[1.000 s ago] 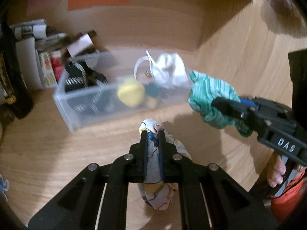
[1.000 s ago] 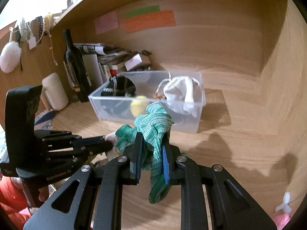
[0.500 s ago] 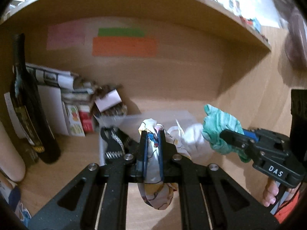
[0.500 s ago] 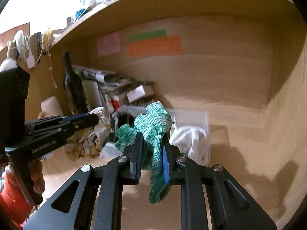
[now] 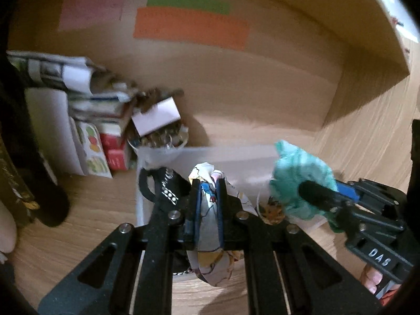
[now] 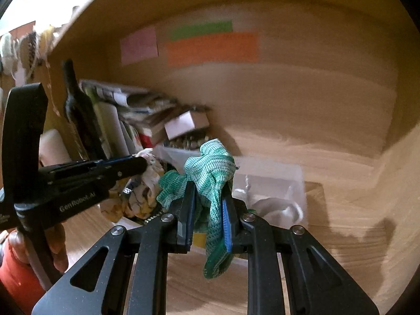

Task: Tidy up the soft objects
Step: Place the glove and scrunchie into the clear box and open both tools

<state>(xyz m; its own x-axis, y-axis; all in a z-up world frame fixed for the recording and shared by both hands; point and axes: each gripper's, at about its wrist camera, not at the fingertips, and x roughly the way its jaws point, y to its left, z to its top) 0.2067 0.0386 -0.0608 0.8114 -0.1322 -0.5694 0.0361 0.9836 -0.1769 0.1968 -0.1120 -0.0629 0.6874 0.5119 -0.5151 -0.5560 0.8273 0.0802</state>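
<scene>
My left gripper [image 5: 208, 183] is shut on a white patterned cloth [image 5: 210, 225] and holds it over the near edge of a clear plastic bin [image 5: 236, 157]. My right gripper [image 6: 207, 186] is shut on a green knit cloth [image 6: 212, 168], also above the bin [image 6: 275, 176]. The right gripper shows in the left wrist view [image 5: 312, 194] with the green cloth [image 5: 299, 181]. The left gripper shows in the right wrist view [image 6: 139, 164] with the patterned cloth [image 6: 141, 194]. A black patterned item [image 5: 165, 191] and a white cloth [image 6: 273, 207] lie in the bin.
The bin sits in a wooden shelf nook. A dark bottle [image 6: 78, 113], stacked papers and boxes [image 5: 86, 110] and a small white card [image 5: 157, 118] crowd the left back. Pink, green and orange notes [image 5: 189, 23] are on the back wall.
Both grippers have moved forward with their cloths, closer to the bin and now over it. Both stay shut.
</scene>
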